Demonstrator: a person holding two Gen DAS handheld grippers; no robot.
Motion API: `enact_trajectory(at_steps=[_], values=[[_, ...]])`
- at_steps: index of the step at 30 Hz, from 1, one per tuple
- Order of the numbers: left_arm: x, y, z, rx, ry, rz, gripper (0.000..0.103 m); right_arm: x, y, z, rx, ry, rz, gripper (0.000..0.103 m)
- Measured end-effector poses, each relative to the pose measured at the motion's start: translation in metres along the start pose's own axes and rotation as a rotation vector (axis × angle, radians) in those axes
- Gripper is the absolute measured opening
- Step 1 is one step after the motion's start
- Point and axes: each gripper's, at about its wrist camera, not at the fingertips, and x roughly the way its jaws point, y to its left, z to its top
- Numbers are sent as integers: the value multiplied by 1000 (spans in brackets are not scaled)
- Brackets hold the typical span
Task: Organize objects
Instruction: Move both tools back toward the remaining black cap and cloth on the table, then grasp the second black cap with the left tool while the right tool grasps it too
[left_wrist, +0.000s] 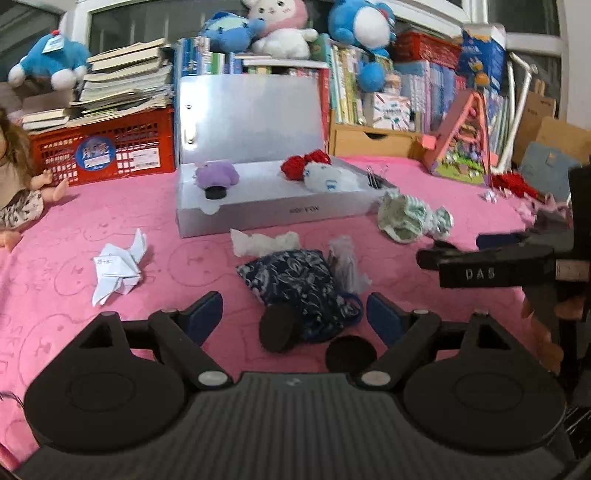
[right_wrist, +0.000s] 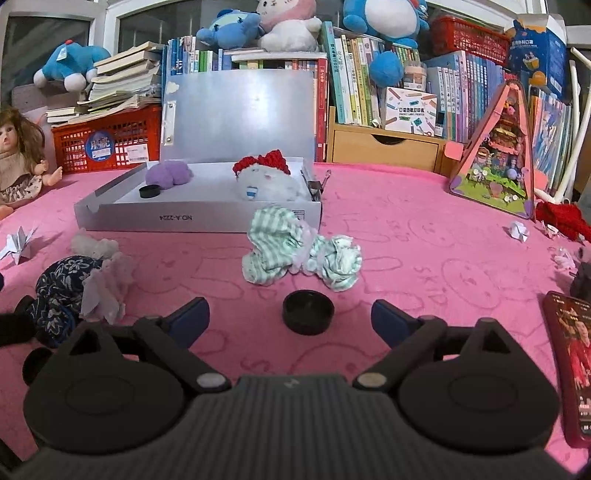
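Note:
My left gripper (left_wrist: 294, 314) stands open low over the pink cloth. A navy floral fabric bundle (left_wrist: 303, 284) lies between its blue pads, with two black discs (left_wrist: 275, 330) at its near edge. My right gripper (right_wrist: 290, 319) is open too, and a black round cap (right_wrist: 307, 312) sits on the cloth between its fingers, untouched. One finger (left_wrist: 484, 266) of the right gripper shows at the right of the left wrist view. The open grey box (right_wrist: 199, 219) behind holds a purple plush (right_wrist: 168, 173), a small black cap (right_wrist: 149, 192) and a white plush with a red hat (right_wrist: 269, 181).
A green striped cloth (right_wrist: 295, 251) lies before the box. A folded paper figure (left_wrist: 118, 266) and white crumpled scraps (left_wrist: 266, 242) lie to the left. A doll (right_wrist: 18, 155), a red crate (left_wrist: 103, 147), books, a pink toy house (right_wrist: 495, 162) and a phone (right_wrist: 572, 362) ring the area.

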Motion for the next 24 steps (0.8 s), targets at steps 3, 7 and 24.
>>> enact_trajectory(at_steps=[3,7,24], values=[[-4,7,2,-16,-2,4,65,2,-2,0,13,10,-2,96],[-5,13,0,-37,19,6,54,4,-3,1,22,19,-1,93],[12,18,-9,-111,52,-31,37,9,-5,0,39,49,-2,57]])
